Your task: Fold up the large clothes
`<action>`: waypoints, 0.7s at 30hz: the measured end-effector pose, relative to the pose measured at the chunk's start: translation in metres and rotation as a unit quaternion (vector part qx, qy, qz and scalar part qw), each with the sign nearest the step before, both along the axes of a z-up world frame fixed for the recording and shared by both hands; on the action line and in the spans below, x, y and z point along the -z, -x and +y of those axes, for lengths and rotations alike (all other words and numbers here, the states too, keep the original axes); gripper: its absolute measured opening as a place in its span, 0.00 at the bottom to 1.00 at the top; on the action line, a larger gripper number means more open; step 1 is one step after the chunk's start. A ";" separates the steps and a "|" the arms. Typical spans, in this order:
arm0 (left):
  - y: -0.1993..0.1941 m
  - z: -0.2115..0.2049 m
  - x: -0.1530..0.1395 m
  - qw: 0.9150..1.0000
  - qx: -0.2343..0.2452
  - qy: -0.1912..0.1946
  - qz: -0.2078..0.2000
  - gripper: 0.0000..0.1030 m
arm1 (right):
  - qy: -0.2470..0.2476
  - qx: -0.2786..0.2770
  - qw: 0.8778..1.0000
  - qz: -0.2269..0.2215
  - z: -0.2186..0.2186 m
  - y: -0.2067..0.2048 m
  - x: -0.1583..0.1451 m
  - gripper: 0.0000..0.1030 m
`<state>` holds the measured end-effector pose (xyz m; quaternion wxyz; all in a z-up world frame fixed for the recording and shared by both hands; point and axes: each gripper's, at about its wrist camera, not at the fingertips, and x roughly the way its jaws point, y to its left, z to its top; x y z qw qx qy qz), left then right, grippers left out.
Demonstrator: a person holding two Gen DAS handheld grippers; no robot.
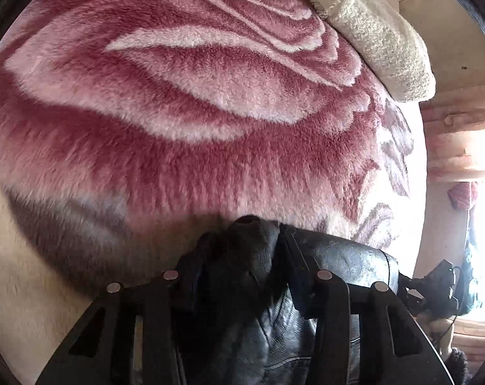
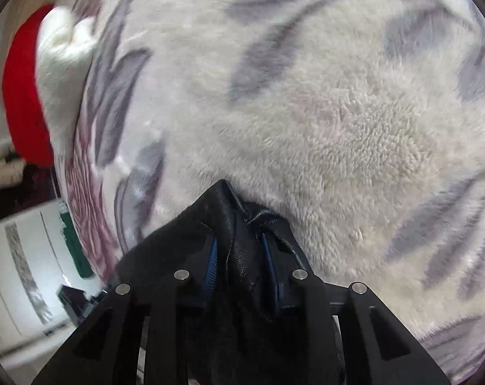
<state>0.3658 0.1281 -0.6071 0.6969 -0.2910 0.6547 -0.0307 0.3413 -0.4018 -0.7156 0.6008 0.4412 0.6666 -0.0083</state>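
While the left hand-held gripper [image 1: 242, 256] pinches a bunched fold of the black leather jacket [image 1: 338, 256] between its narrowed fingers, the right hand-held gripper [image 2: 241, 243] likewise grips a crumpled edge of the same jacket [image 2: 229, 224], blue finger pads [image 2: 212, 256] showing beside the leather. Both views put the garment just above a plush blanket [image 1: 178, 96] with a pink rose print and grey leaves. A cream fleece pillow [image 1: 380, 38] lies at the blanket's far edge, and something red [image 2: 21, 96] sits beyond its left side.
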 end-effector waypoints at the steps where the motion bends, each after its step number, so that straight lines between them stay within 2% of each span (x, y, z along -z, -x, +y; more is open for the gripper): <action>1: -0.002 -0.002 -0.004 1.000 0.008 -0.007 0.003 0.41 | 0.000 -0.001 1.000 0.004 0.001 -0.003 0.001 0.27; 4: -0.004 -0.011 -0.021 0.999 0.026 -0.034 0.011 0.42 | -0.004 -0.004 1.000 0.011 0.000 -0.004 -0.009 0.33; 7: 0.004 -0.017 -0.049 0.998 0.027 -0.053 0.006 0.44 | -0.035 0.008 0.999 0.003 -0.012 0.007 -0.025 0.55; 9: 0.015 -0.021 -0.066 0.997 0.034 -0.066 -0.009 0.54 | -0.042 0.015 0.999 -0.020 -0.025 0.024 -0.039 0.69; 10: 0.023 -0.024 -0.076 0.997 0.035 -0.069 -0.020 0.64 | -0.045 0.017 0.998 -0.030 -0.032 0.036 -0.043 0.83; 11: 0.031 -0.030 -0.084 0.996 0.037 -0.072 -0.029 0.65 | -0.050 0.021 0.998 -0.032 -0.037 0.047 -0.044 0.94; 15: 0.060 -0.046 -0.100 0.995 0.032 -0.093 -0.033 0.65 | -0.097 0.024 0.995 -0.012 -0.039 0.087 -0.022 0.96; 17: 0.070 -0.049 -0.106 0.994 0.033 -0.104 -0.032 0.65 | -0.098 0.022 0.995 0.007 -0.037 0.106 -0.011 0.96; 19: 0.075 -0.052 -0.115 0.992 0.034 -0.115 -0.034 0.65 | -0.082 0.031 0.996 0.021 -0.036 0.122 -0.016 0.96; 21: 0.082 -0.051 -0.123 0.992 0.028 -0.119 -0.032 0.65 | -0.114 0.045 0.992 0.018 -0.031 0.145 -0.028 0.96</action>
